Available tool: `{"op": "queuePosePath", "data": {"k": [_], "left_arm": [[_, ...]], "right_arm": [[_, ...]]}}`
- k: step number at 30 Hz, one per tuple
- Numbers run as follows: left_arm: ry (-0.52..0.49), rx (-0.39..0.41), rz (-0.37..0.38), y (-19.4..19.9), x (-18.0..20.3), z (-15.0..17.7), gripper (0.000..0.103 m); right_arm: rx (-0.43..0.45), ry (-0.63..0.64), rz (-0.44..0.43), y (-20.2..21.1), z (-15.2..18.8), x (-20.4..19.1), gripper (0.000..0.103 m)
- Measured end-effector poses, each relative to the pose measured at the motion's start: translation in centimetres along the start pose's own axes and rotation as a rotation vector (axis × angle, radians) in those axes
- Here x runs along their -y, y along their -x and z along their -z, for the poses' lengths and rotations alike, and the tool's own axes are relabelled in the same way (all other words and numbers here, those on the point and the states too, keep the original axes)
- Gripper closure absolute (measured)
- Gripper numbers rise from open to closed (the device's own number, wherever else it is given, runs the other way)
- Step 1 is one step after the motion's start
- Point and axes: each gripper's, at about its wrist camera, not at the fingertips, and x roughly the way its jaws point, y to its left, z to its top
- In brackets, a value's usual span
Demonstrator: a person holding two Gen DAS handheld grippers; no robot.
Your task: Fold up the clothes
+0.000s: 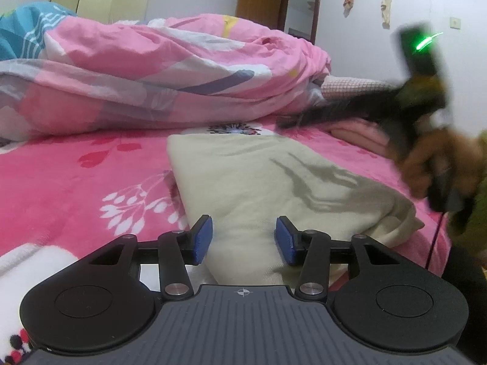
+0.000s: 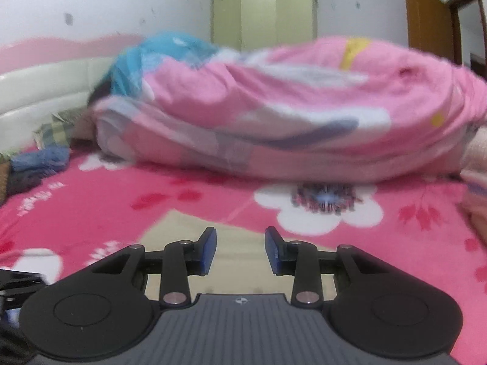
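A cream garment (image 1: 274, 176) lies folded flat on the pink flowered bedspread (image 1: 76, 182). My left gripper (image 1: 243, 240) sits low over its near edge, jaws apart, with cream cloth lying between the blue pads and no visible pinch. My right gripper (image 2: 240, 249) hovers open above the far part of the same cream garment (image 2: 182, 231) with nothing between its fingers. In the left wrist view it appears as a dark blur at the right, held by a person's hand (image 1: 426, 164) above the garment.
A bunched pink duvet (image 1: 167, 70) fills the back of the bed. Folded pink clothes (image 1: 359, 133) lie at the right. A white cloth (image 1: 30, 261) is at the near left. Blue and dark clothes (image 2: 39, 158) are heaped by the headboard.
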Motion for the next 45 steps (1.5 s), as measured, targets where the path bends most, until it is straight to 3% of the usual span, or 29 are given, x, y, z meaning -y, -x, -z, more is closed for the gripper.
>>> {"op": "queuePosePath", "data": {"k": [3, 6, 10, 15, 20, 24, 29, 31, 38, 42, 45], "left_arm": [[-0.010, 0.008, -0.003, 0.1, 0.1, 0.1, 0.056], [0.006, 0.010, 0.008, 0.1, -0.3, 0.2, 0.055], [0.025, 0.015, 0.007, 0.2, -0.3, 0.4, 0.054], [0.013, 0.020, -0.010, 0.1, 0.0, 0.3, 0.054], [0.035, 0.019, 0.003, 0.2, -0.3, 0.3, 0.054], [0.038, 0.018, 0.004, 0.2, -0.3, 0.3, 0.054], [0.051, -0.017, -0.005, 0.1, -0.3, -0.3, 0.054], [0.045, -0.027, -0.006, 0.1, -0.2, -0.5, 0.054], [0.044, -0.038, -0.005, 0.0, -0.4, -0.6, 0.054], [0.054, -0.062, -0.006, -0.1, -0.5, -1.0, 0.054], [0.058, -0.085, -0.011, -0.2, -0.5, -1.4, 0.053]], "right_arm": [[-0.148, -0.041, -0.011, -3.9, 3.0, 1.4, 0.065], [-0.201, -0.024, -0.002, -3.5, 1.3, 1.1, 0.065], [-0.191, 0.003, -0.043, -3.5, -1.6, -0.3, 0.064], [-0.247, 0.030, -0.014, -8.9, -1.5, -0.6, 0.064], [-0.278, -0.098, -0.006, -9.5, -2.6, 0.5, 0.061], [-0.257, -0.148, -0.153, -9.6, -4.2, -1.2, 0.062], [-0.310, -0.135, -0.160, -13.4, -2.7, -2.0, 0.061], [-0.305, -0.208, -0.155, -12.8, -3.1, -0.6, 0.062], [-0.153, -0.235, -0.041, -3.3, -5.4, 5.4, 0.061], [-0.206, -0.340, 0.000, -2.4, -2.5, 9.5, 0.061], [-0.254, -0.365, 0.037, -4.1, 0.8, 10.8, 0.061]]}}
